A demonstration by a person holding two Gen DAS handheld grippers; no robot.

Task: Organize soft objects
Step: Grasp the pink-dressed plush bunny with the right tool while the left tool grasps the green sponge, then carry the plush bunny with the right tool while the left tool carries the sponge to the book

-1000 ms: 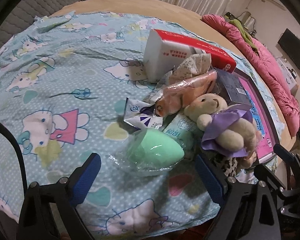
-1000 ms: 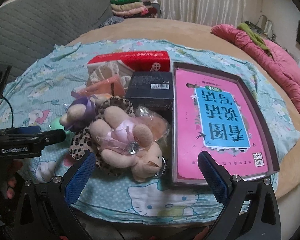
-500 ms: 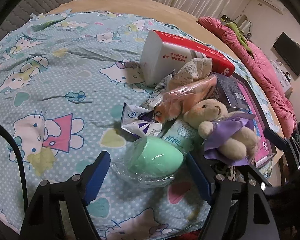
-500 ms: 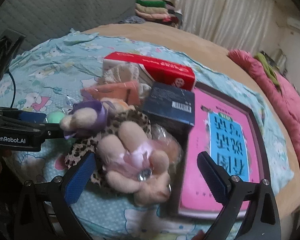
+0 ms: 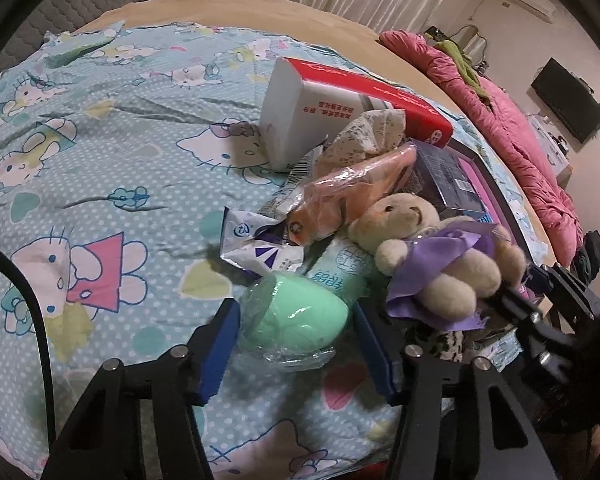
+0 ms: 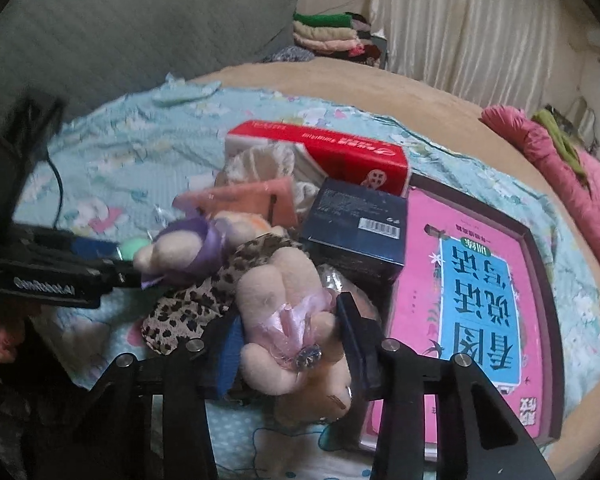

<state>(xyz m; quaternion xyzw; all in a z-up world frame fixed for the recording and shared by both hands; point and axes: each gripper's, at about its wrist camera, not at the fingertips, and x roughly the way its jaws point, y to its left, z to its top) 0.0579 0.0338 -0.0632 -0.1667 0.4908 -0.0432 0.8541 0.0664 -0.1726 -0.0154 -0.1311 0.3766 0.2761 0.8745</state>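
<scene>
In the left wrist view my left gripper (image 5: 294,332) is shut on a green egg-shaped sponge (image 5: 296,314) in clear wrap, low on the Hello Kitty sheet (image 5: 100,168). A beige teddy in a purple dress (image 5: 428,248) lies to its right. In the right wrist view my right gripper (image 6: 288,340) is shut on a pale pink teddy in a pink dress (image 6: 284,320) lying over a leopard-print soft item (image 6: 192,304). The purple-dressed teddy (image 6: 180,252) sits behind it. The left gripper (image 6: 60,276) shows at the left.
A red and white tissue box (image 5: 340,108), a peach wrapped pack (image 5: 352,196), a white and blue packet (image 5: 260,248), a dark blue box (image 6: 356,224) and a pink book in a tray (image 6: 472,296) crowd the pile. A pink quilt (image 5: 516,136) lies at the right.
Both grippers have moved forward into the pile and narrowed: the left now pinches the green sponge, the right the pink-dressed teddy. Both were wide open before.
</scene>
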